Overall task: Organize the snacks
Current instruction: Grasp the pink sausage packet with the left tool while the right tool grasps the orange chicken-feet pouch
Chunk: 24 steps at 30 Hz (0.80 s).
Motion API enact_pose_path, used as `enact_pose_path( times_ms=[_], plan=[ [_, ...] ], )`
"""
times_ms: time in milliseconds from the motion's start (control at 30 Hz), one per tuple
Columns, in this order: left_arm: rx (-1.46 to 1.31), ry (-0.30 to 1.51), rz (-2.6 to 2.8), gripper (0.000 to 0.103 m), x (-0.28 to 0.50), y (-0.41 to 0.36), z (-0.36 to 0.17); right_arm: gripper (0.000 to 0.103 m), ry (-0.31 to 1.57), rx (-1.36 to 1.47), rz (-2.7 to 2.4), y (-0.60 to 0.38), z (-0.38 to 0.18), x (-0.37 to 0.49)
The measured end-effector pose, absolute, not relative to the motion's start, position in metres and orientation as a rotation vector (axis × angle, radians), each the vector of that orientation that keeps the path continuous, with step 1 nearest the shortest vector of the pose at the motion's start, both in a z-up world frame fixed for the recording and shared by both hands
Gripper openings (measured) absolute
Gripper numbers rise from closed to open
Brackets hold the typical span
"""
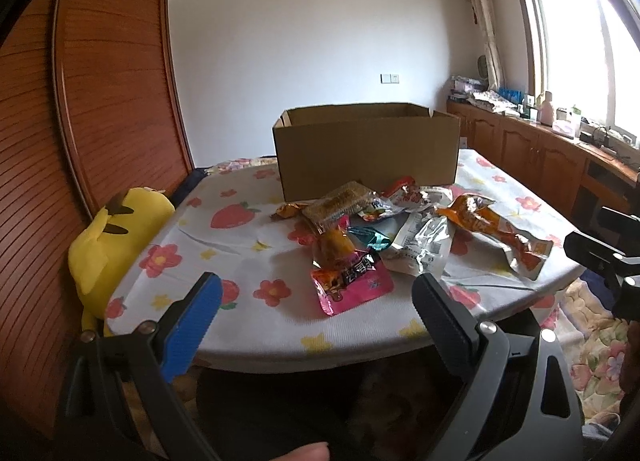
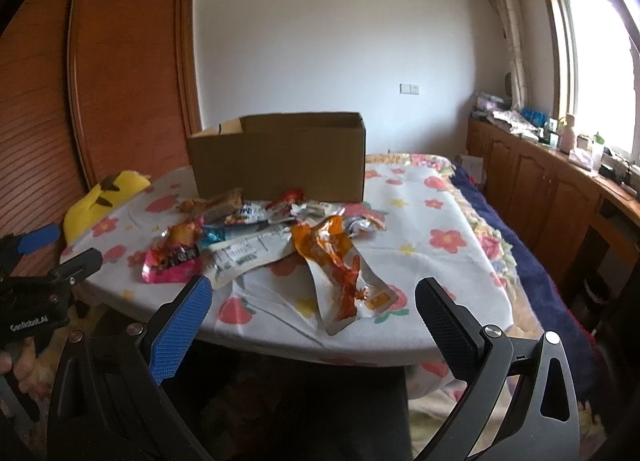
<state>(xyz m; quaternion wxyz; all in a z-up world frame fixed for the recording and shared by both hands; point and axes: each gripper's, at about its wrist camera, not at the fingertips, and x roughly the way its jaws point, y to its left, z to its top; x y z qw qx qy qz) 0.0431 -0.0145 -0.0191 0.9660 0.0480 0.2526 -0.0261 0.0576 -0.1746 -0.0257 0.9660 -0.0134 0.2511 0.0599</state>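
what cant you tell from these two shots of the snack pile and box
- Inside of the brown cardboard box: both wrist views sit too low, its front wall hides any contents.
- Small teal foil packet: partly buried under other wrappers in both views.
- Print on the silver-white plastic pouch: too small and blurred to read.

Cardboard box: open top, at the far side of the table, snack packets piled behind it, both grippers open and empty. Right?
Not quite. The snack packets lie in front of the cardboard box, on its near side, as the left wrist view shows. The rest holds: the left gripper and right gripper are open and empty.
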Motion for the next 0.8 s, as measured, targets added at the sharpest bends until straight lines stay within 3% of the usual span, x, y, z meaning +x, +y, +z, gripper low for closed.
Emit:
enact_pose_path(
  times_ms=[800],
  plan=[
    [0.013, 0.738, -0.142, 0.096, 0.144, -0.006, -0.051, 0.097, 0.812, -0.013, 0.367, -0.213, -0.070, 0.192]
  ],
)
